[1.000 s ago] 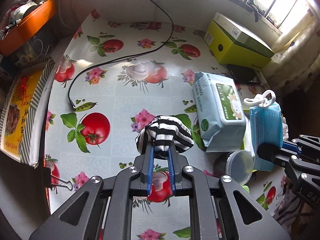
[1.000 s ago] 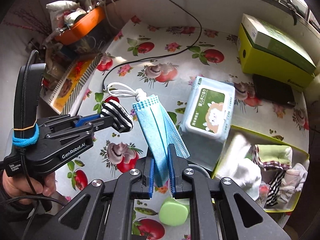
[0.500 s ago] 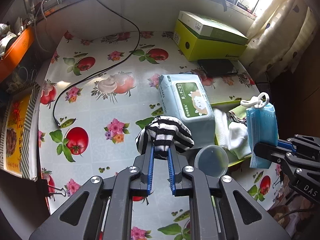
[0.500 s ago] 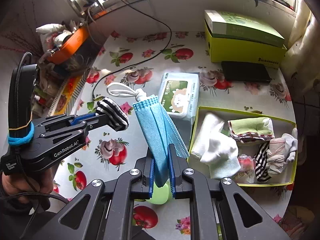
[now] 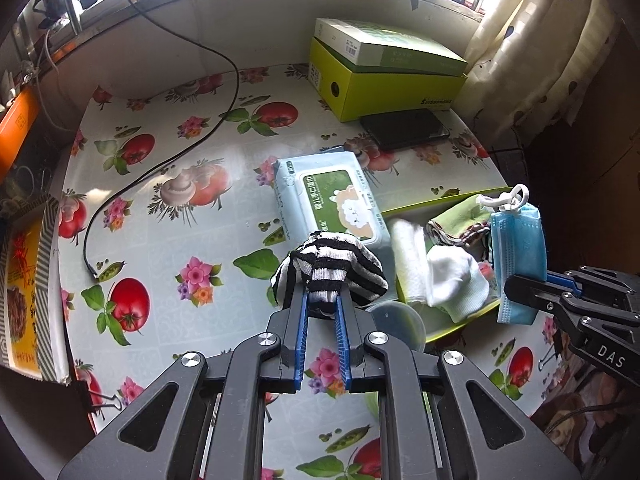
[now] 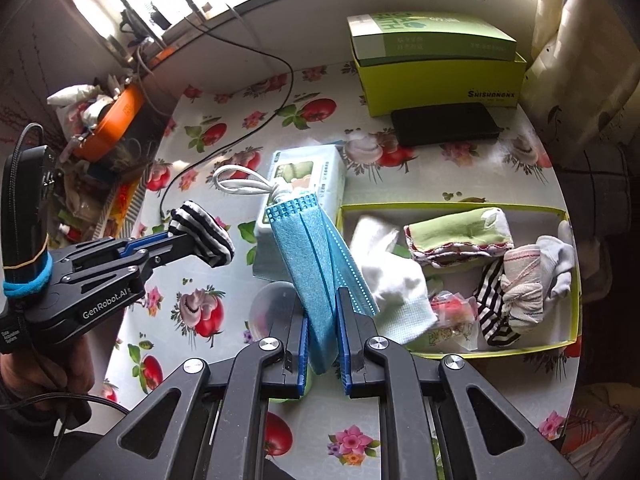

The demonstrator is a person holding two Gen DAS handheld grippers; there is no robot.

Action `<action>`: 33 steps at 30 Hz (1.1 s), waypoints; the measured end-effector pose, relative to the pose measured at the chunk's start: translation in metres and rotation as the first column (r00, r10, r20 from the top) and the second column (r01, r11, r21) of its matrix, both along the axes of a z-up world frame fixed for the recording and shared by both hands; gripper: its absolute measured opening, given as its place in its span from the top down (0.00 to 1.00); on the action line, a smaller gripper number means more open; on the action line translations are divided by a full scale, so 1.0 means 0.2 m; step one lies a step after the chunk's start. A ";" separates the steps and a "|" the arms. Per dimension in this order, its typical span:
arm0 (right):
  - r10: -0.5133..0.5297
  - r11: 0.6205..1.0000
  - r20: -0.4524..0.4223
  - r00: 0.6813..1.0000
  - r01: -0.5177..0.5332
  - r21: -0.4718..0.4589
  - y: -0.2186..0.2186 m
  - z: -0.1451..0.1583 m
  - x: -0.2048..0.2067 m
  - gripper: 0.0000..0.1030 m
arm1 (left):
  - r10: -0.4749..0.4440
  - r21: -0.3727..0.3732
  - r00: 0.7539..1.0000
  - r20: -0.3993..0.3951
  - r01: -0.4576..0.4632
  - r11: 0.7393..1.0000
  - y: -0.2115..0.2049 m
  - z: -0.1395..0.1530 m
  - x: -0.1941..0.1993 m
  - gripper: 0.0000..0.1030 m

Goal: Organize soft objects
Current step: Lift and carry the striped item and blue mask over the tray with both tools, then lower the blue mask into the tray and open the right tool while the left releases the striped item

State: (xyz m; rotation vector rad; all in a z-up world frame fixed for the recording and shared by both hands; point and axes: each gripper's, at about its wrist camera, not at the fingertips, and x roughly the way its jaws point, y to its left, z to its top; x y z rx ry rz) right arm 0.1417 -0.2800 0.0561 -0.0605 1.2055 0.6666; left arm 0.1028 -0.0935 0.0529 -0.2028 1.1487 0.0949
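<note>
Striped sock (image 5: pixel 332 266) fills left view; only right view shows whole tray (image 6: pixel 460 354).

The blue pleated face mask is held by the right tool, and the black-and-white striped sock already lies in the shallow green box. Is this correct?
Not quite. The blue pleated face mask is indeed clamped in the right tool, but the black-and-white striped sock is not in the shallow green box: the left tool holds it above the table, as the left wrist view shows.

The rectangular yellow-green cardboard tray (image 6: pixel 576 332) (socks and folded cloths inside) lies right of the pale-blue plastic wet-wipes pack (image 6: pixel 320 168); behind both stands the lime-green cardboard box (image 6: pixel 440 84), a flat black case (image 6: pixel 444 124) before it.
</note>
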 end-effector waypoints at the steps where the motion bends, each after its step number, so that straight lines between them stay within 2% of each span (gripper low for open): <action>1: -0.012 1.000 -0.003 1.000 0.012 -0.001 -0.03 -0.01 0.01 0.88 | -0.009 -0.004 1.000 0.001 0.009 1.000 -0.02 0.00 0.01 0.87; 13: -0.165 0.986 -0.024 0.986 0.164 -0.026 -0.34 -0.09 0.12 0.88 | -0.133 -0.023 0.991 0.001 0.133 0.991 -0.27 0.00 0.18 0.87; 24: -0.280 0.959 -0.049 0.959 0.277 -0.055 -0.57 -0.19 0.24 0.88 | -0.195 -0.040 0.981 -0.019 0.194 0.980 -0.41 -0.05 0.32 0.87; 33: -0.239 0.970 -0.098 0.966 0.234 -0.063 -0.49 -0.31 0.27 0.88 | -0.225 -0.056 0.973 -0.042 0.223 0.973 -0.48 -0.09 0.39 0.87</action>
